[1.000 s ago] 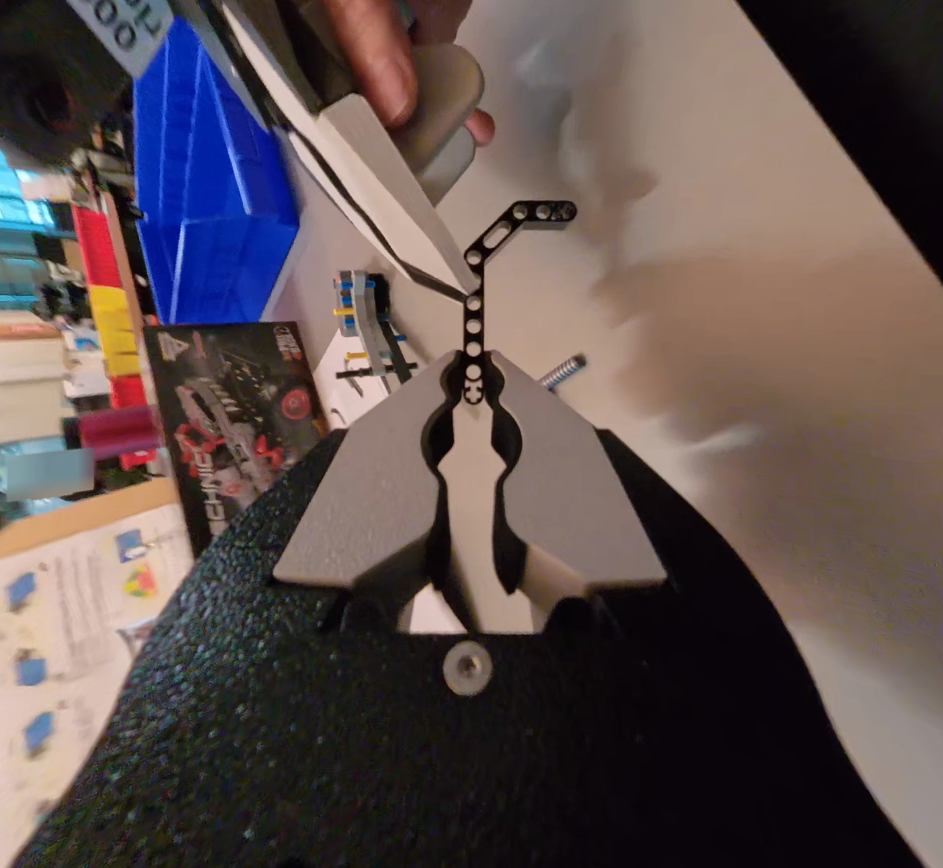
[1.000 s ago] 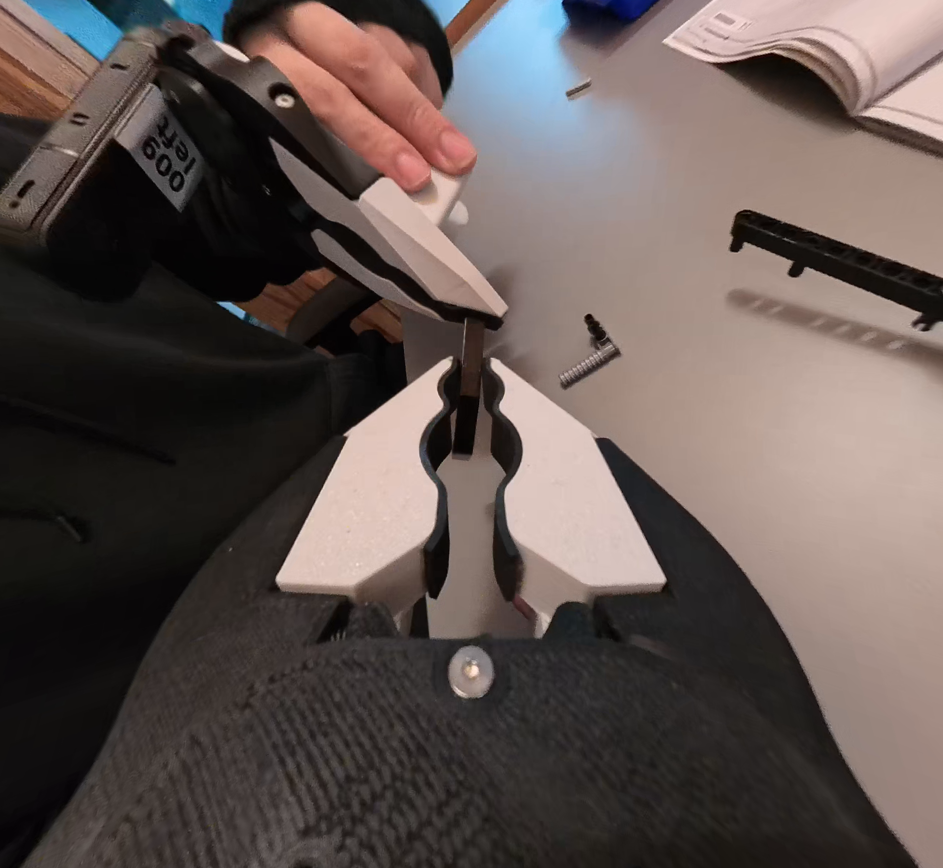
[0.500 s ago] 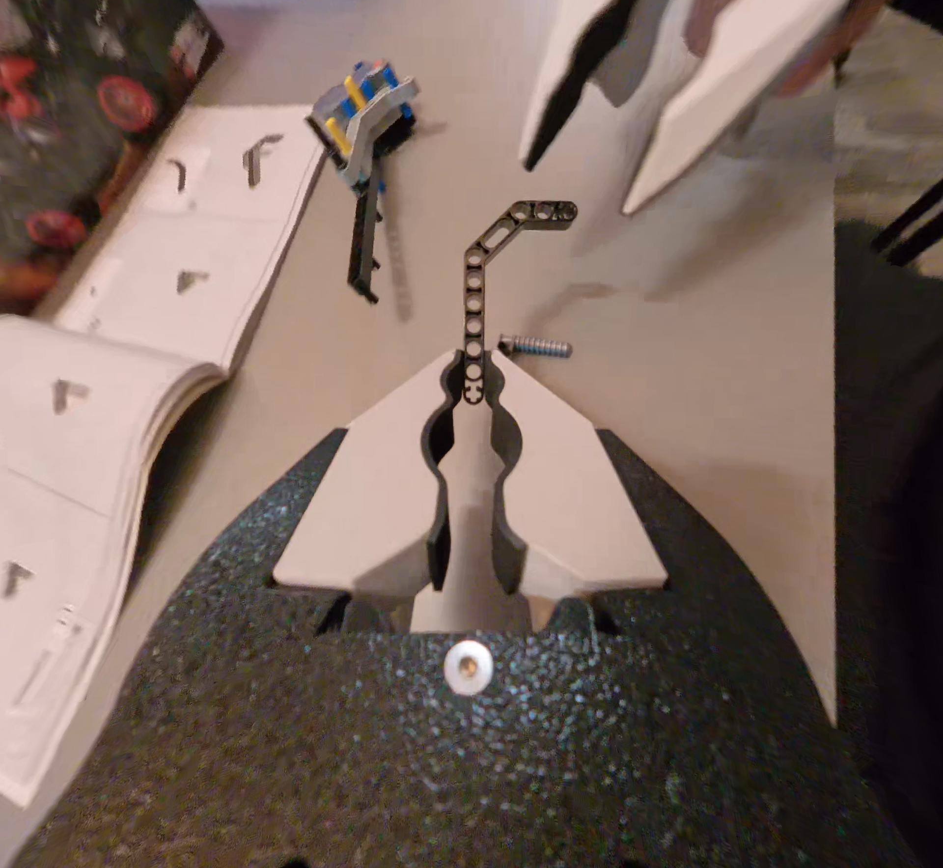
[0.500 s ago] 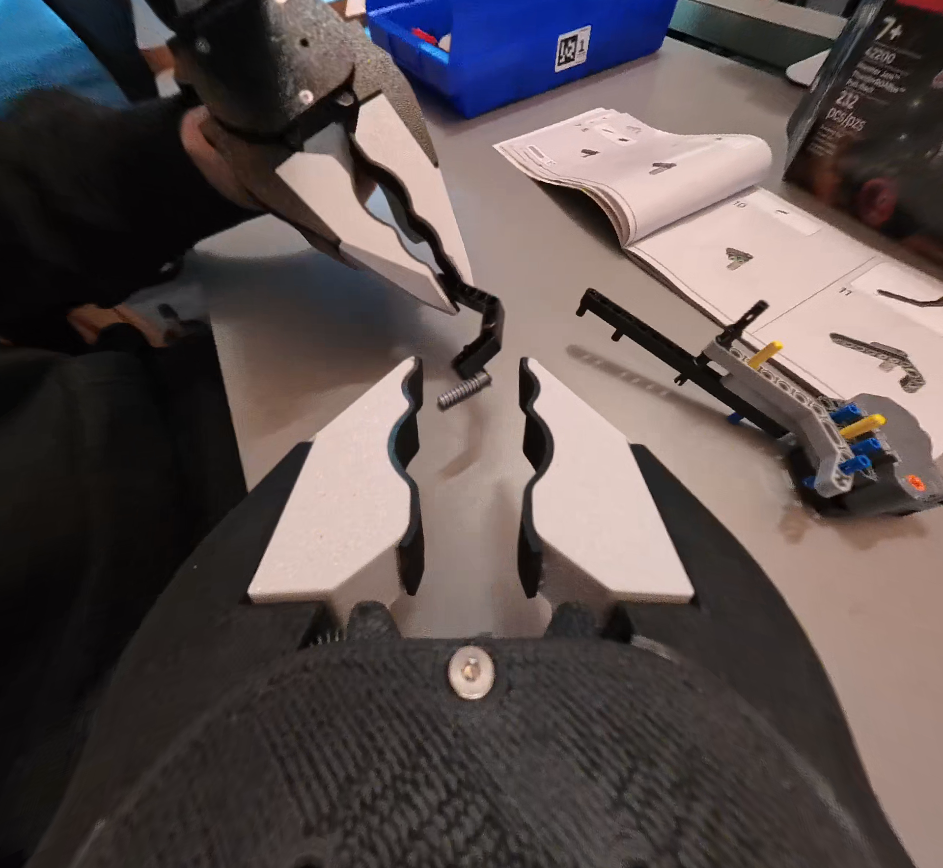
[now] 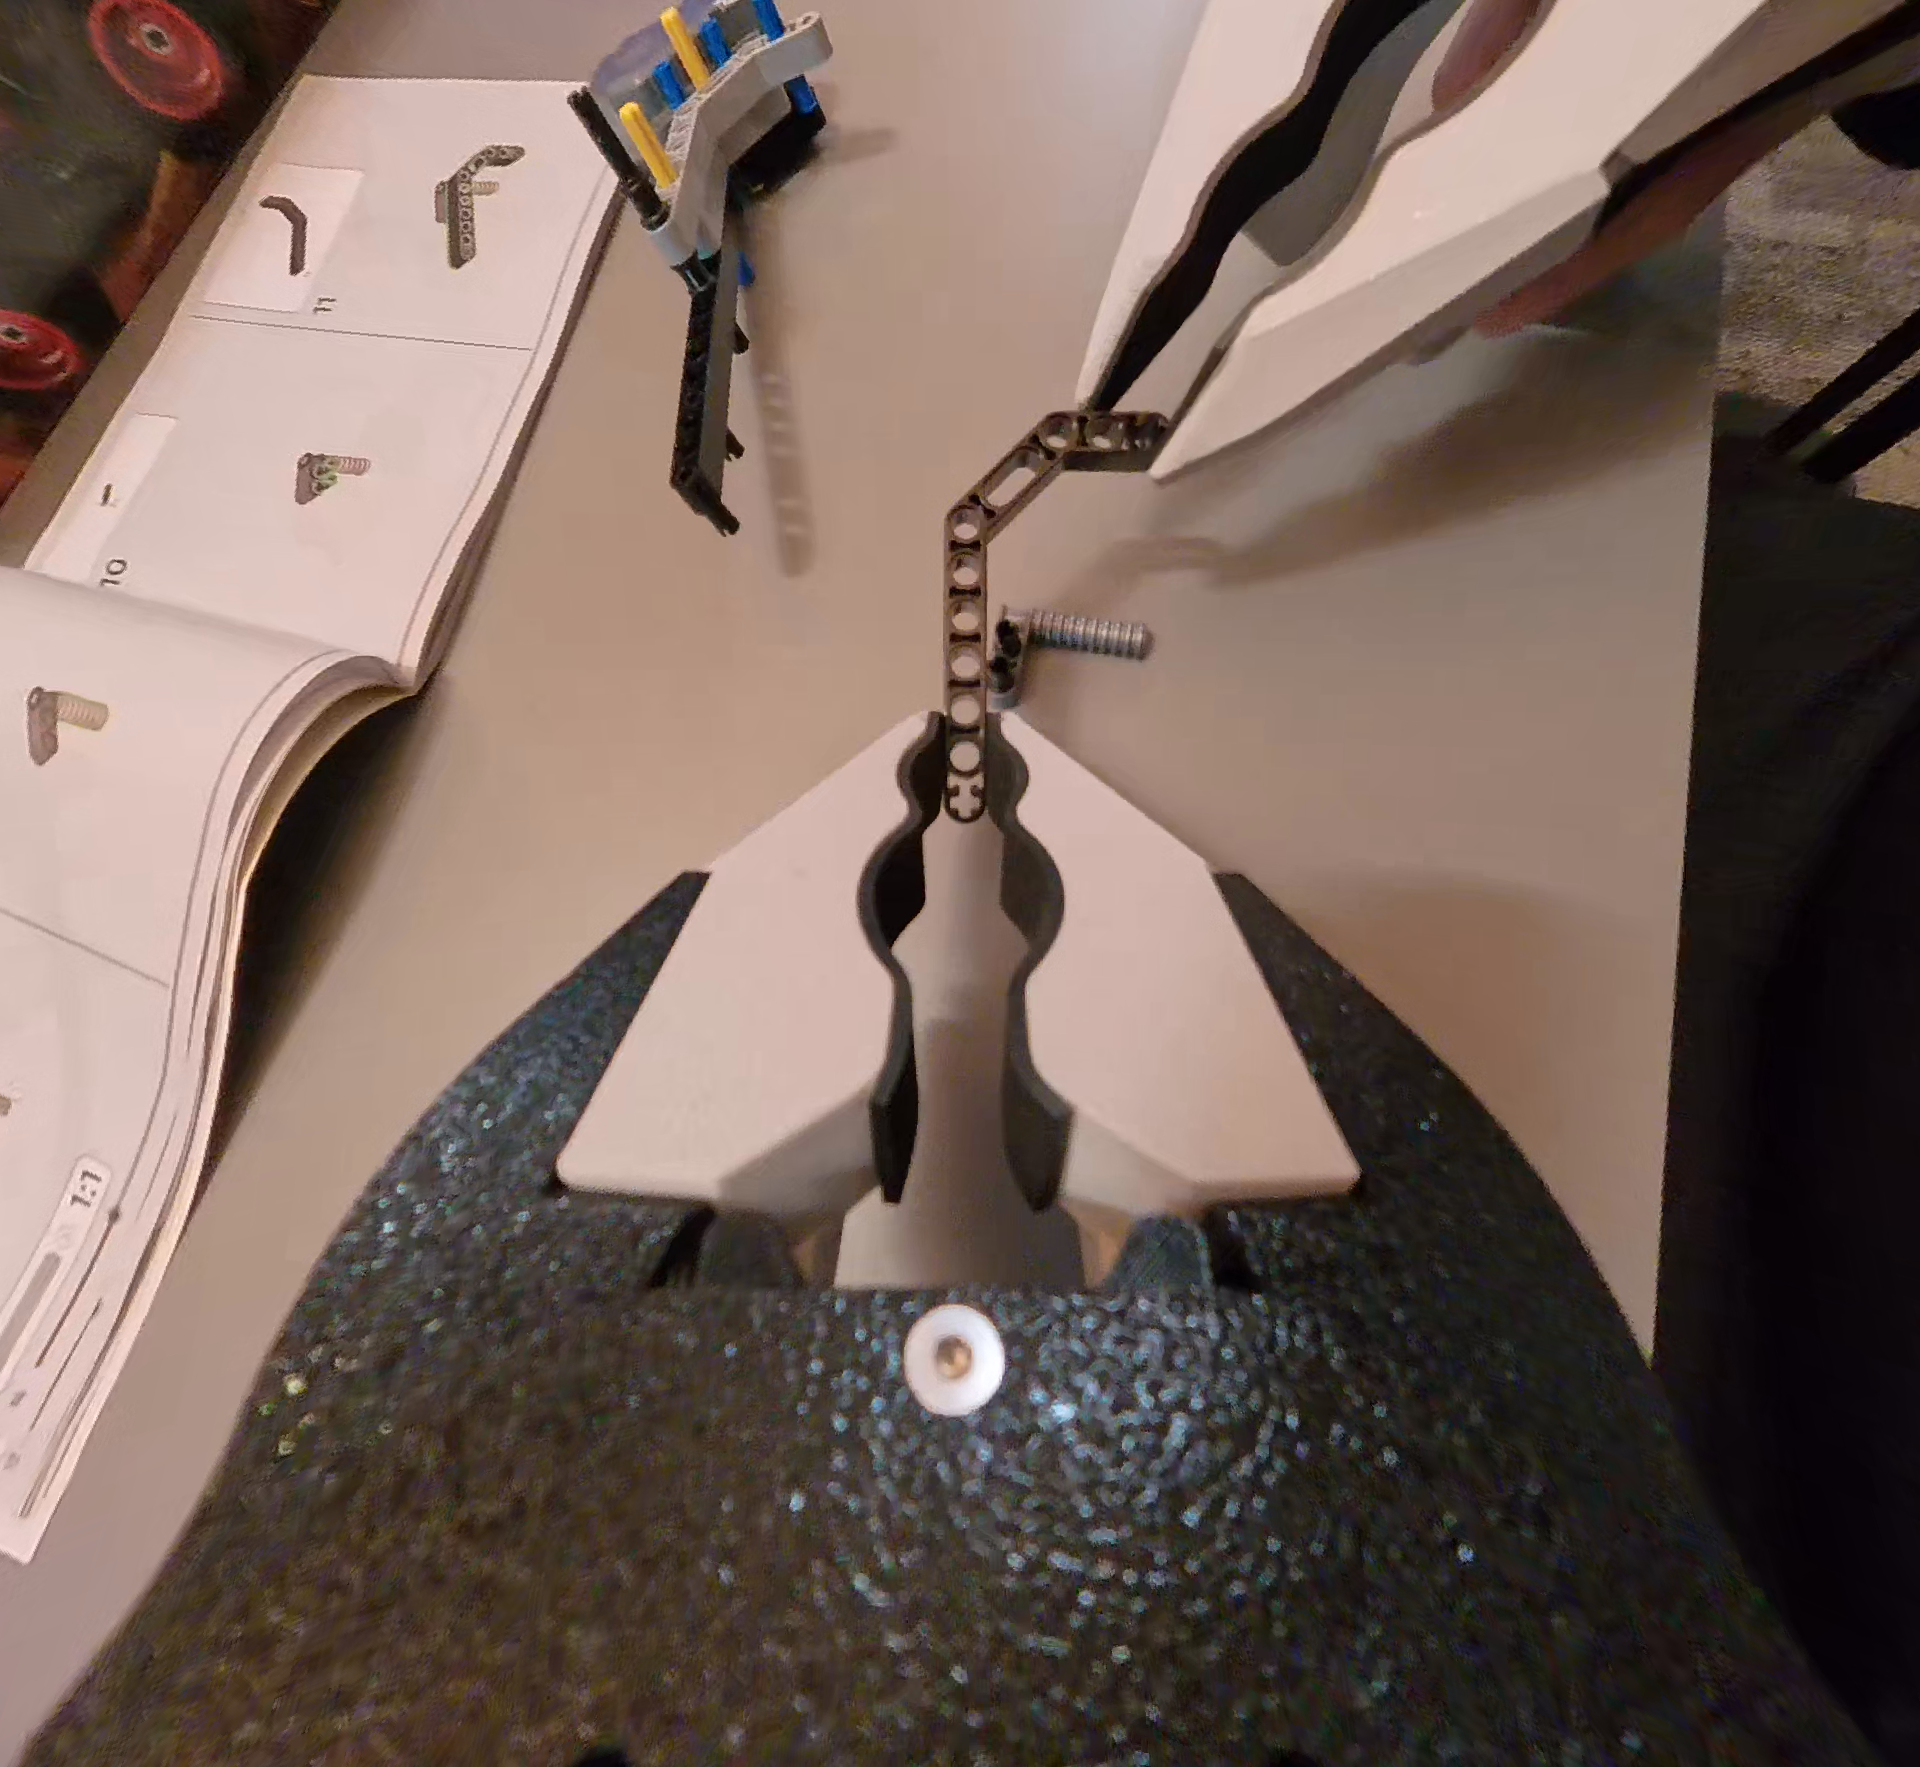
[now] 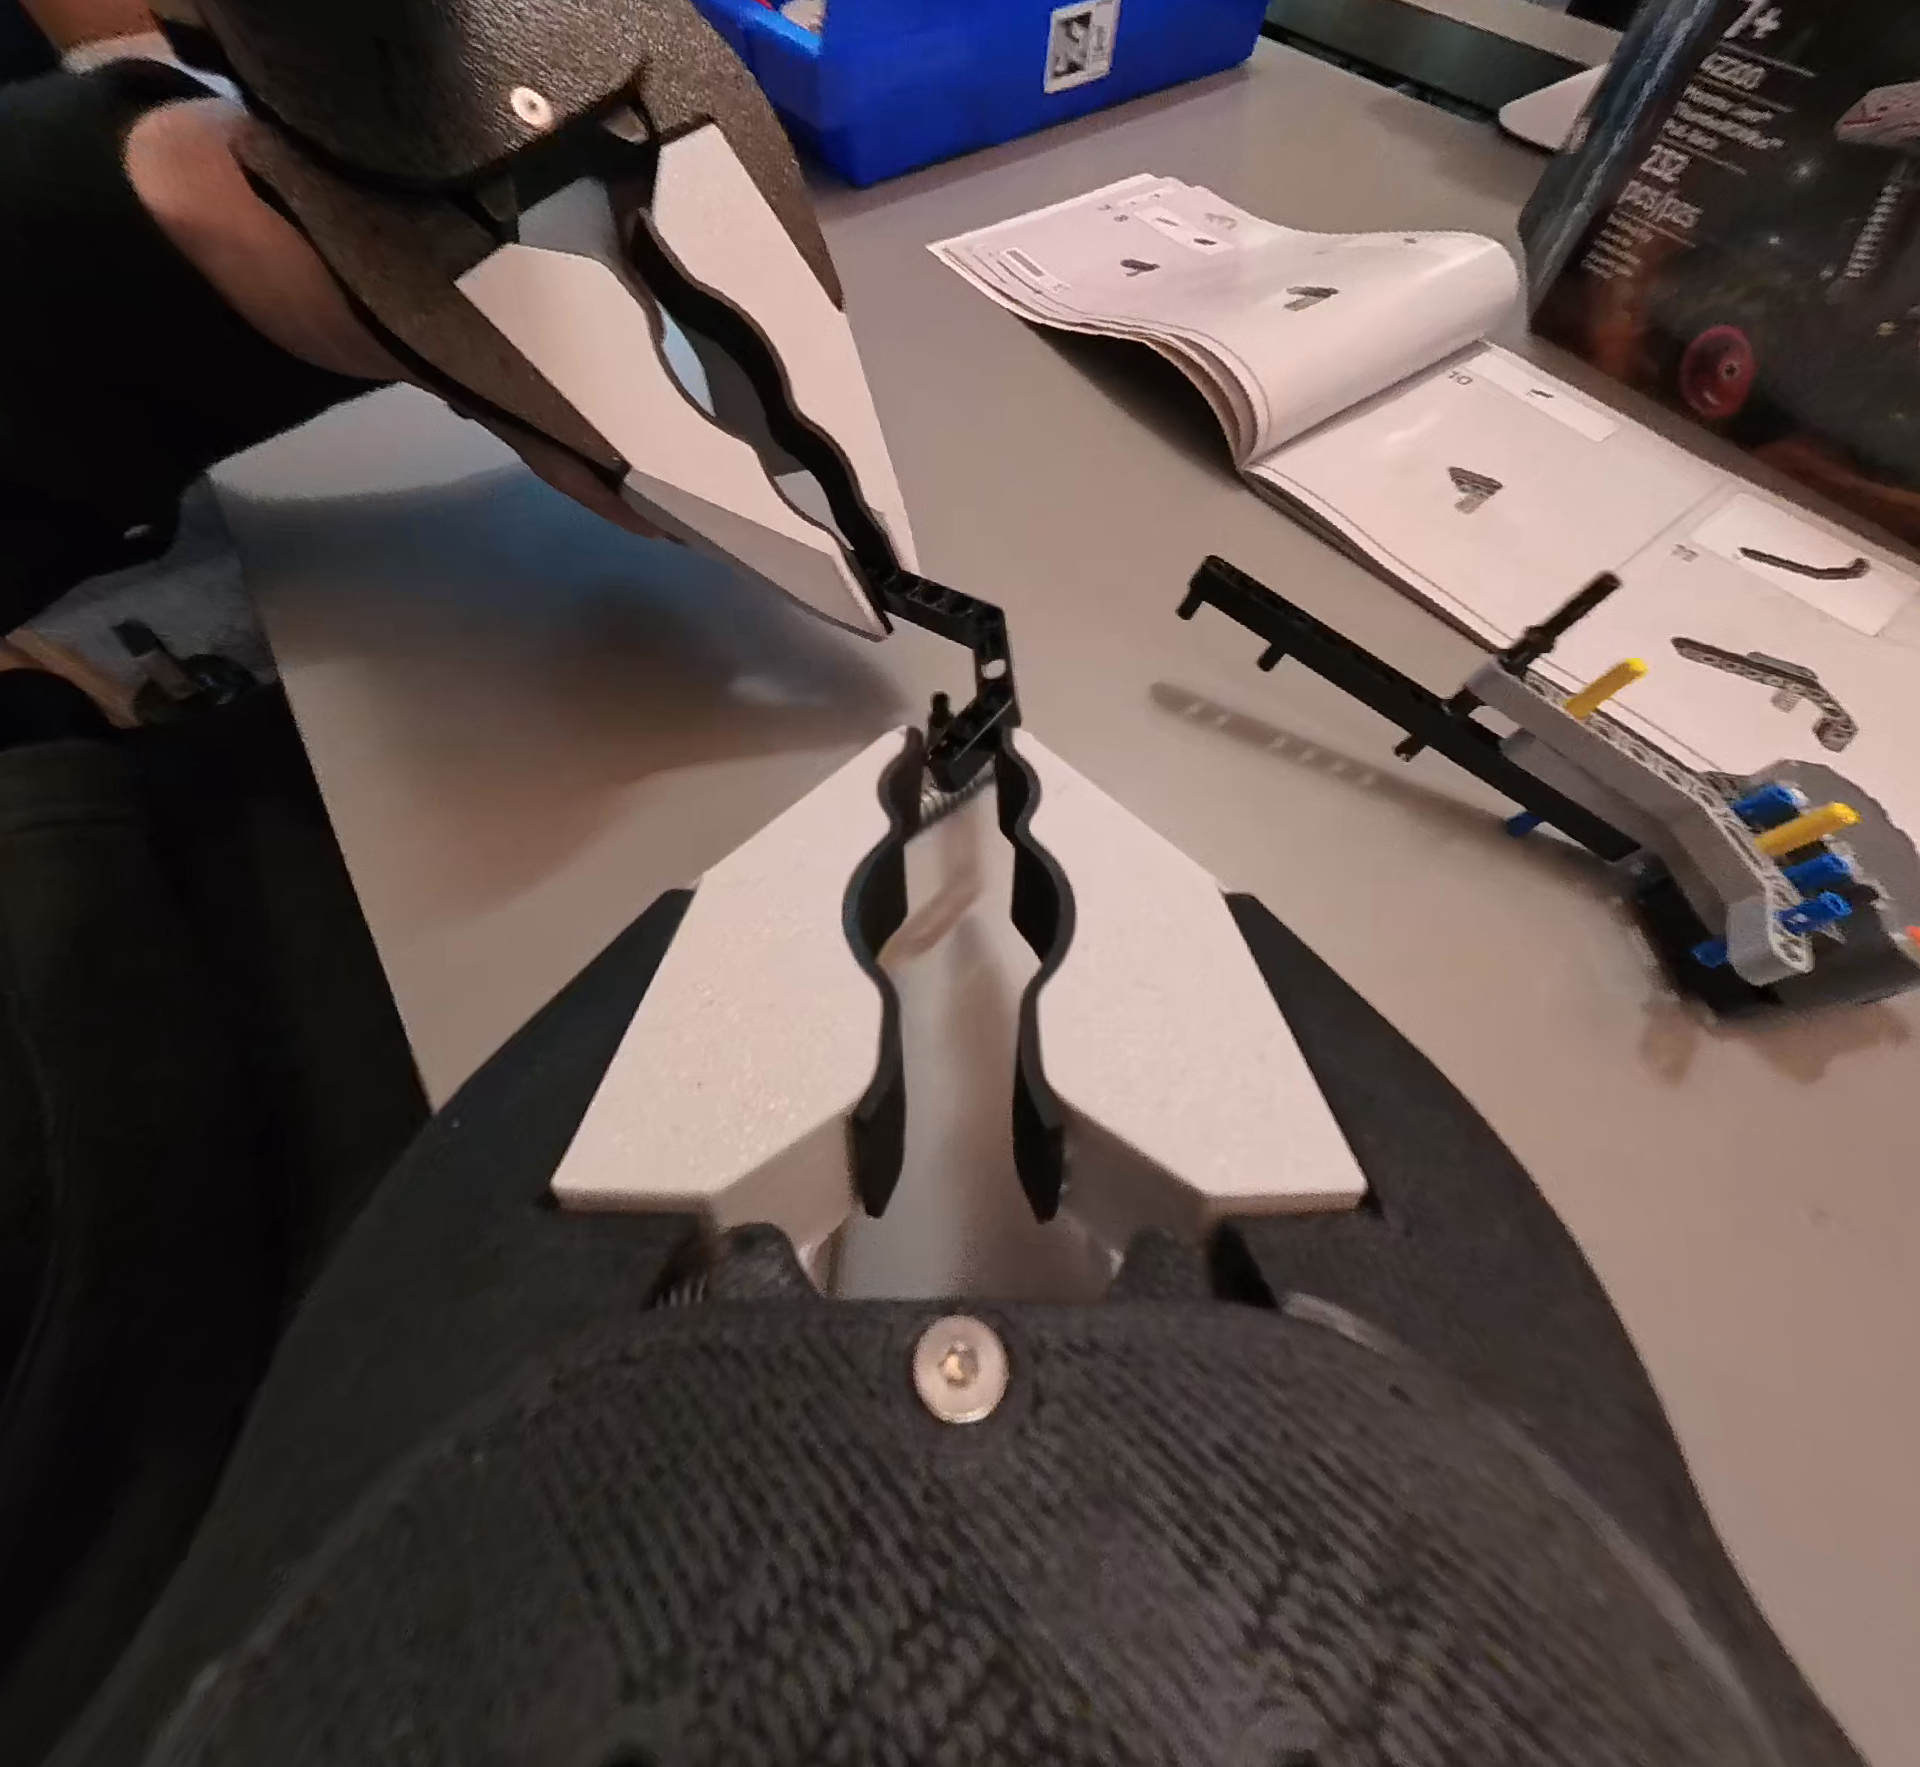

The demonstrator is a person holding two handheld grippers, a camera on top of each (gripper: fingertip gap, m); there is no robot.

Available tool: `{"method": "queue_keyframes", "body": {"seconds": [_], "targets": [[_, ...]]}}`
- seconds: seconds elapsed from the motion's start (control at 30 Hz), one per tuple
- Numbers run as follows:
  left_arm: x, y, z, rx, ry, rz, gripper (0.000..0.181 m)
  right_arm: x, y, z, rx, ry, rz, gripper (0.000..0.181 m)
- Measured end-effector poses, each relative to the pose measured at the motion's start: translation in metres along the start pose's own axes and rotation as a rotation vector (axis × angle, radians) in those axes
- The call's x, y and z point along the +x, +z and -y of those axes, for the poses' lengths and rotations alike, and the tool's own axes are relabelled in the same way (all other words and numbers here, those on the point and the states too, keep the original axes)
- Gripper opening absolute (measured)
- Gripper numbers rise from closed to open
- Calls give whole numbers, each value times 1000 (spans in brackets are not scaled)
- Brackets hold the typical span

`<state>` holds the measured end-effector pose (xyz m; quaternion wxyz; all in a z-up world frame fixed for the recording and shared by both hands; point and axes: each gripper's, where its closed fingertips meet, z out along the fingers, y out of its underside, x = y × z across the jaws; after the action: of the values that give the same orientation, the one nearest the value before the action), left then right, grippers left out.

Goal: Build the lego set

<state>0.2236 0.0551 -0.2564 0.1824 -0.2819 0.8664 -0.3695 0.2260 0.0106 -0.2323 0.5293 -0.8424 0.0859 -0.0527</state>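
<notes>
The left hand-held gripper (image 5: 966,761) is clamped on the near end of the bent black beam (image 5: 971,595), above the counter (image 5: 1351,782). The far end of the beam lies between the tips of the right hand-held gripper (image 6: 951,761), which are nearly together around it. Behind, the half-built model (image 5: 707,117) lies beside the open booklet (image 5: 312,387).

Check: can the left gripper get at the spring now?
Probably not: the left gripper is shut on the beam, which juts out past the spring; it would have to let go first.
</notes>
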Motion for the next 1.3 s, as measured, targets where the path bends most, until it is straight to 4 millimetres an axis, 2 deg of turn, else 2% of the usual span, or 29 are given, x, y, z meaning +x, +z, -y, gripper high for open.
{"method": "queue_keyframes", "body": {"seconds": [0.27,0.4,0.63,0.8,0.9,1.03,1.3], "targets": [[-4,1,6,47,61,20,5,7,1,-6,-28,-24,-117,9],[2,3,12,138,85,-15,7,9,-1,-11,-43,34,-113,8],[6,2,14,213,73,-64,25,9,1,-15,-66,113,-90,5],[5,-2,20,273,103,-77,26,3,6,-6,-17,214,-53,5],[1,-4,23,304,120,-61,28,14,5,-9,-25,223,-149,6],[0,-12,29,373,153,-30,29,19,4,-11,-36,220,-225,6],[2,3,17,214,181,42,32,31,-7,0,65,260,-283,5]]}}
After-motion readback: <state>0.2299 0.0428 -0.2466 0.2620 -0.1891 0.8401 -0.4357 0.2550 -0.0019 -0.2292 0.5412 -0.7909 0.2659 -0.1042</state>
